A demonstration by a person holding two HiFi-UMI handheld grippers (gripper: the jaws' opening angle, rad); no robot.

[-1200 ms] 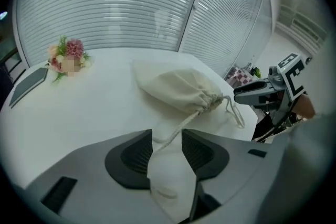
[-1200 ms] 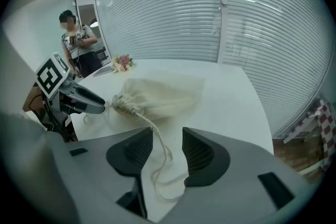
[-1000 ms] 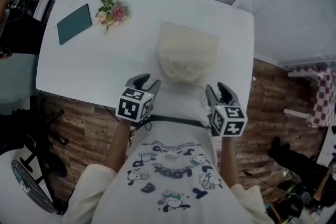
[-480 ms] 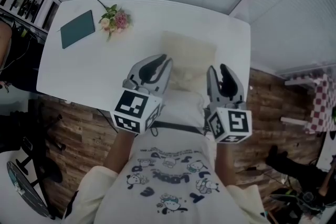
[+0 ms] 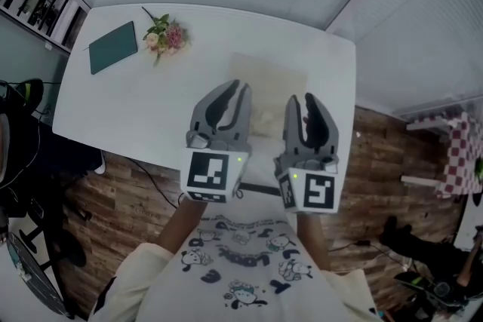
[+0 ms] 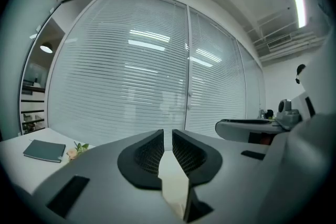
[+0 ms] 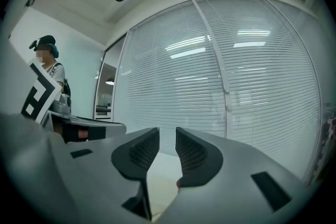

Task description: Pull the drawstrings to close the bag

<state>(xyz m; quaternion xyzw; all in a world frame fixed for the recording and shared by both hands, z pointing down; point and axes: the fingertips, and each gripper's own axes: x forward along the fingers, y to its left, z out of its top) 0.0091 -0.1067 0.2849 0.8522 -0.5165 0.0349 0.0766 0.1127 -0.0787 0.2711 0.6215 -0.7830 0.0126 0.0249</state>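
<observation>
A cream drawstring bag (image 5: 266,87) lies on the white table (image 5: 128,105), partly hidden behind my two grippers; I see no drawstrings. Both grippers are lifted high off the table, close to the head camera and side by side. The left gripper (image 5: 240,91) has its jaws drawn to a narrow slit with nothing between them; the left gripper view shows the same slit (image 6: 167,136), with the cream bag (image 6: 174,178) far below. The right gripper (image 5: 301,102) is closing, its jaws (image 7: 167,134) still apart and empty. Both point at the window blinds.
A teal notebook (image 5: 113,47) and a small bunch of flowers (image 5: 164,32) lie at the table's far left. A person (image 7: 50,68) stands to the left in the right gripper view. An office chair (image 5: 38,268) sits on the wooden floor, left of me.
Both grippers have risen from the table's near edge up toward the camera, above the bag. Their jaws have narrowed, the left more than the right.
</observation>
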